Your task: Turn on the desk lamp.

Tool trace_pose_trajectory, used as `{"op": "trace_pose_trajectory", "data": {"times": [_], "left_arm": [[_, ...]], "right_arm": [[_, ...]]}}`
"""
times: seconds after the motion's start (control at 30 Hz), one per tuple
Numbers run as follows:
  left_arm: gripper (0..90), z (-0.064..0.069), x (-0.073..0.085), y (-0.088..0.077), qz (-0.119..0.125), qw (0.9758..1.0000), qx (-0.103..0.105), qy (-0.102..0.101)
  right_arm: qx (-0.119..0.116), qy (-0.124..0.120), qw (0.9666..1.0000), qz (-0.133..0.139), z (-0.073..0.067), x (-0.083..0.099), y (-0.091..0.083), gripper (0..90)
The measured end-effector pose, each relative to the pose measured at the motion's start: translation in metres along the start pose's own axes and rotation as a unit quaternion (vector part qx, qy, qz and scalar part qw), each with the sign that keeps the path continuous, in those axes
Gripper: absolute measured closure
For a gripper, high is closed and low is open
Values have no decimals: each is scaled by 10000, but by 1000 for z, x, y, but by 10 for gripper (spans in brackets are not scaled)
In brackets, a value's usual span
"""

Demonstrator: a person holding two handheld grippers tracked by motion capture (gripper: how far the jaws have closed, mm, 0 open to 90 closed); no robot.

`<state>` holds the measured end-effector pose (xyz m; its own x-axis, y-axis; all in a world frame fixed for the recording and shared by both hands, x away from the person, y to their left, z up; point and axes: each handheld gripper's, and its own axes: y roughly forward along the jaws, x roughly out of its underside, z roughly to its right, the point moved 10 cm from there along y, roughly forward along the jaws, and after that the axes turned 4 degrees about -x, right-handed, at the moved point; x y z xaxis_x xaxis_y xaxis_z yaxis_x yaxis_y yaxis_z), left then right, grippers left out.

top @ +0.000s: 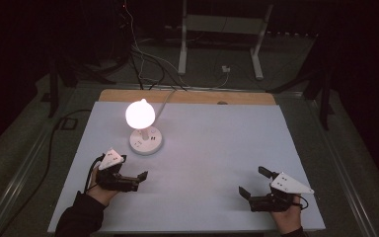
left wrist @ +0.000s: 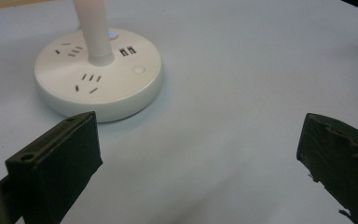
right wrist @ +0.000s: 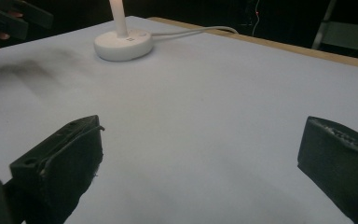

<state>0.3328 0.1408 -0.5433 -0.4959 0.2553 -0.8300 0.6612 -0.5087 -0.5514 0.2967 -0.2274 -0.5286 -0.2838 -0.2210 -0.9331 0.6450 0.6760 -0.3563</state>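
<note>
A small white lamp stands on the table's left half, its round shade (top: 139,114) lit and glowing. Its round base (top: 146,140) carries sockets, USB ports and a button, seen close up in the left gripper view (left wrist: 98,74) with the stem (left wrist: 93,28) rising from it. My left gripper (top: 134,168) is open just in front of the base with nothing between its jaws (left wrist: 198,135). My right gripper (top: 252,180) is open near the front right of the table, also holding nothing (right wrist: 200,130). The lamp base (right wrist: 122,45) lies far off from it.
A pale sheet (top: 202,148) covers the table, with a wooden strip (top: 187,97) along the back edge. The lamp's white cable (right wrist: 191,31) runs off the back. Beyond the table the floor is dark, with cables and a white stand (top: 222,29).
</note>
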Motion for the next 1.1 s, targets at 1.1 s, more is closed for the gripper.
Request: {"op": "trace_pose_trajectory", "data": {"times": [1.1], "left_arm": [[3, -5, 56, -11, -652, 9960, 498, 346]], "right_arm": [[7, 24, 10000, -77, 1, 3, 4, 0]]}}
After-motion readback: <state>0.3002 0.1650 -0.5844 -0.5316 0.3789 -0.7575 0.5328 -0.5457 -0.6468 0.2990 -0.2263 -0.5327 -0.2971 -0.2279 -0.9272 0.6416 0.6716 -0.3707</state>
